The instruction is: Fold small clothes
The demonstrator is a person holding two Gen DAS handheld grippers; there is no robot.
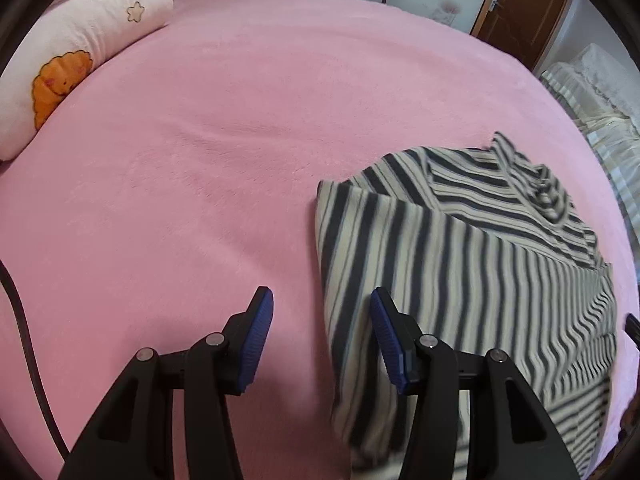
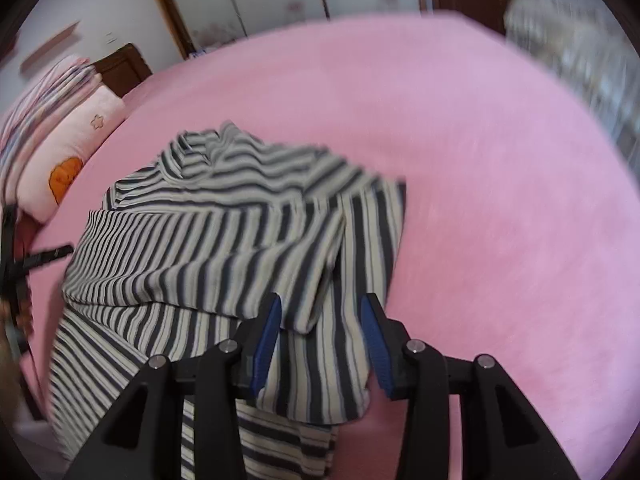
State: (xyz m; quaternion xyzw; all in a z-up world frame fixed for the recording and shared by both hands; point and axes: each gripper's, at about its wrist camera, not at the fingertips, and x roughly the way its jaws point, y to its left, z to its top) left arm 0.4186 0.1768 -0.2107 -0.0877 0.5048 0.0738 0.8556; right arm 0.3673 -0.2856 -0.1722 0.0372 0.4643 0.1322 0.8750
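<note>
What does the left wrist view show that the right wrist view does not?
Only the left wrist view: the left gripper, open over the shirt's edge, a dark cable, a door. Only the right wrist view: the right gripper, open above a folded sleeve. Both: the striped shirt, the pink bed, the pillow.

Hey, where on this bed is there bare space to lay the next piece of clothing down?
The widest bare patch of the pink blanket runs from the striped garment across to the pale pillow. A second bare stretch lies on the garment's other side, toward the bed's edge. It is crowded at the near edge, where both open grippers, left and right, hang over the garment.
</note>
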